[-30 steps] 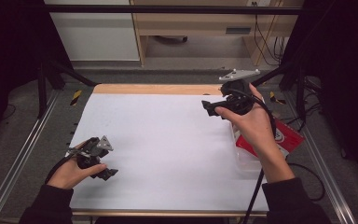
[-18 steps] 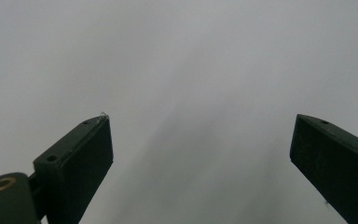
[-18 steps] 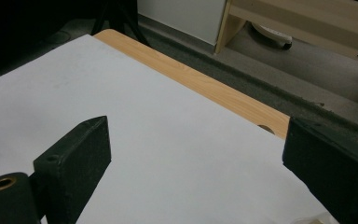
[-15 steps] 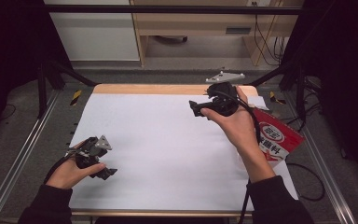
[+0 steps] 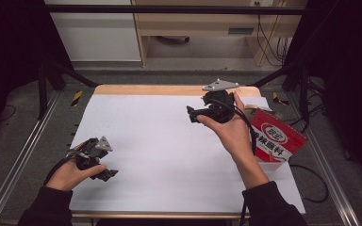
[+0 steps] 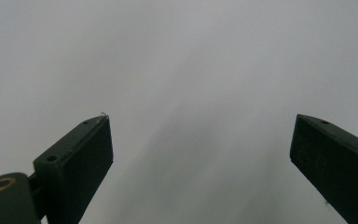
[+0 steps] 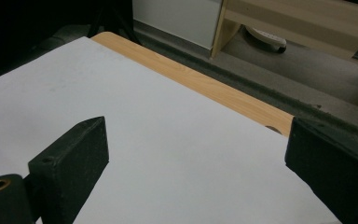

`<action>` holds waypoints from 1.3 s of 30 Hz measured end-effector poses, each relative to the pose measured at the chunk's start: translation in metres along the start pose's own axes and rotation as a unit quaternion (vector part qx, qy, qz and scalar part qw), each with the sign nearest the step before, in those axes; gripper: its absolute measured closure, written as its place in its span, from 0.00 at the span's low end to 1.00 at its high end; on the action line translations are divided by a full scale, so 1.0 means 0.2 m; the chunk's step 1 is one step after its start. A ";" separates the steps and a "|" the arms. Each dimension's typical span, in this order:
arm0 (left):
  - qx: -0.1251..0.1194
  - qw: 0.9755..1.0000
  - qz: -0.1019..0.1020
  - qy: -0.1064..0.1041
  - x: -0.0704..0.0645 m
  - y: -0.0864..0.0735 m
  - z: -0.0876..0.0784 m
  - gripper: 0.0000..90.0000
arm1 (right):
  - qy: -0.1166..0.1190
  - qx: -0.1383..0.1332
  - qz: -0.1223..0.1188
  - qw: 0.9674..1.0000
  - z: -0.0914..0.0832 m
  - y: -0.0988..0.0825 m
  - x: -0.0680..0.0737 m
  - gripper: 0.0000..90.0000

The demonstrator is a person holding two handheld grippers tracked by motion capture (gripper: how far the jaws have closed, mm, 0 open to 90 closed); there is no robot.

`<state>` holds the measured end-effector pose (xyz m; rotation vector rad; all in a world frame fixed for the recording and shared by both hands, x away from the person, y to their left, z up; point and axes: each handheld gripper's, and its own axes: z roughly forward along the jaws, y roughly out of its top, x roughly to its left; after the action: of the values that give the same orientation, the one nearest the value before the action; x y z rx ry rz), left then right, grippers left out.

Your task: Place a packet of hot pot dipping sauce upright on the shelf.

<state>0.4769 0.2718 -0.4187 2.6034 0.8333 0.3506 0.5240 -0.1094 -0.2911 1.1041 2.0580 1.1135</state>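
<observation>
The only loose thing near either gripper is the red packet (image 5: 277,140), seen at the right of the high view, lying half off the white sheet (image 5: 160,155) that covers the bench (image 5: 169,90), just behind and to the right of the right wrist. The right gripper (image 5: 192,114) is held above the upper middle of the sheet with its jaws pointed toward the left of the frame, so the packet lies behind the jaws, not ahead of them; a turn of the hand back toward the right edge would be needed, it is judged, before any grasp. The packet's long axis runs from upper left to lower right in that view. The right hand is by far the nearer; the left gripper (image 5: 109,174) is held low at the lower left, well apart from the packet. Both pairs of jaws are seen spread wide with nothing between them: bare sheet in the left gripper view, sheet and the wooden bench edge in the right gripper view. Part of the packet is covered by the right forearm, its printing is too small to be read, and what supports its lower end cannot be made out.
</observation>
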 end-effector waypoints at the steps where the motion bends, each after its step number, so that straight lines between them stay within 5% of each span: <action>1: 0.000 1.000 0.000 0.000 0.00 0.00 0.00 0.07 | 0.000 0.000 0.002 1.000 0.00 -0.01 0.01 0.07; 39: -0.020 1.000 -0.016 0.018 0.03 -0.02 0.00 0.06 | 0.012 0.033 0.028 0.999 0.14 -0.35 0.06 0.08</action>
<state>0.4804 0.2777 -0.4199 2.5513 0.8705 0.4006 0.5102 -0.1095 -0.3672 1.1919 2.1079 1.0992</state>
